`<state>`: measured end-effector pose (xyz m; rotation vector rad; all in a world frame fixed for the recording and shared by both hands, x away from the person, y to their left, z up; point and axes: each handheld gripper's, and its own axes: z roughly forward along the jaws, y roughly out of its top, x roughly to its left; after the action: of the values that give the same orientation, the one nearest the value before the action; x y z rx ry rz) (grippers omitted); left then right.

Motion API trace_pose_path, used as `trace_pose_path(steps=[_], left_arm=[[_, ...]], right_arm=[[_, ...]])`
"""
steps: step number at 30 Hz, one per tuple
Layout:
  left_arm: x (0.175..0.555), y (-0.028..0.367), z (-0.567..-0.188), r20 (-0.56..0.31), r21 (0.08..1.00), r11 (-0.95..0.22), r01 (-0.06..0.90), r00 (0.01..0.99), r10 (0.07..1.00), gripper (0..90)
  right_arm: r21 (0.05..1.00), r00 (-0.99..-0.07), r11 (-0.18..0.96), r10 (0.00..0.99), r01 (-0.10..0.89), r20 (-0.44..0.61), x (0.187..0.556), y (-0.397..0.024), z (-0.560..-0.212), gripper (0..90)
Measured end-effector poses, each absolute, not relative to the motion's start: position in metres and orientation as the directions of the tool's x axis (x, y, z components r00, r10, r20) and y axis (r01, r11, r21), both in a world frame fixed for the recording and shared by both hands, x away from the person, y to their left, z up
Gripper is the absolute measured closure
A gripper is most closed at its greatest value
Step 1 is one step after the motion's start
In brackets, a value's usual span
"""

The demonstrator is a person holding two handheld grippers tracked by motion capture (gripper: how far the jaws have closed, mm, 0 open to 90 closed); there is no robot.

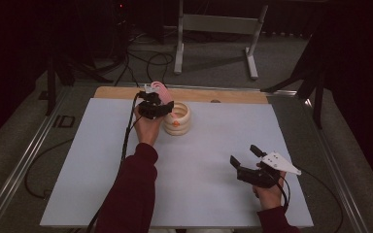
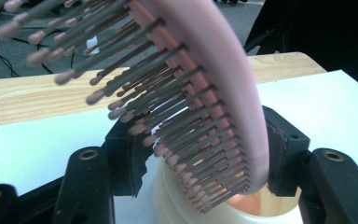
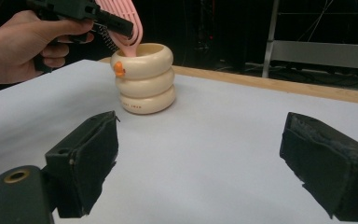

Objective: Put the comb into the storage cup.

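2 jaws astride hairbrush (image 2: pixel 223 79) (pink), cup (image 3: pixel 144 77)

Count: 1 pink hairbrush (image 2: pixel 223 60), many bristles, too many to count. 1 cream ribbed holder (image 3: pixel 145 79), made of 3 stacked rings, with 1 small orange knob on its side. 2 handheld grippers: left gripper (image 1: pixel 161 101) and right gripper (image 1: pixel 245 155), 2 black jaws each. 2 hands on them. 1 white surface (image 1: pixel 199 145) with 1 wooden edge strip at the far side. 1 grey metal frame (image 1: pixel 218 29) on the floor behind, 2 feet.
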<state>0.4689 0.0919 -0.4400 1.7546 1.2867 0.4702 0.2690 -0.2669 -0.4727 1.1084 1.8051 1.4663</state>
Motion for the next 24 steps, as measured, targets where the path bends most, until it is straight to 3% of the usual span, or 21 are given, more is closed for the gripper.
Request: trace_pose_path(steps=[11, 24], left_arm=[[0.467, 0.0973, -0.4408, -0.168, 0.821, -0.074, 0.566, 0.364, 0.916, 33.2], [0.4631, 0.1009, -0.4403, -0.135, 0.819, -0.093, 0.567, 0.347, 0.928, 15.1]], right_arm=[[0.965, -0.503, 0.064, 0.861, 0.255, 0.076, 0.2691, -0.2666, -0.4732, 11.3], [0.964, -0.504, 0.066, 0.861, 0.258, 0.075, 0.2693, -0.2667, -0.4738, 11.3]])
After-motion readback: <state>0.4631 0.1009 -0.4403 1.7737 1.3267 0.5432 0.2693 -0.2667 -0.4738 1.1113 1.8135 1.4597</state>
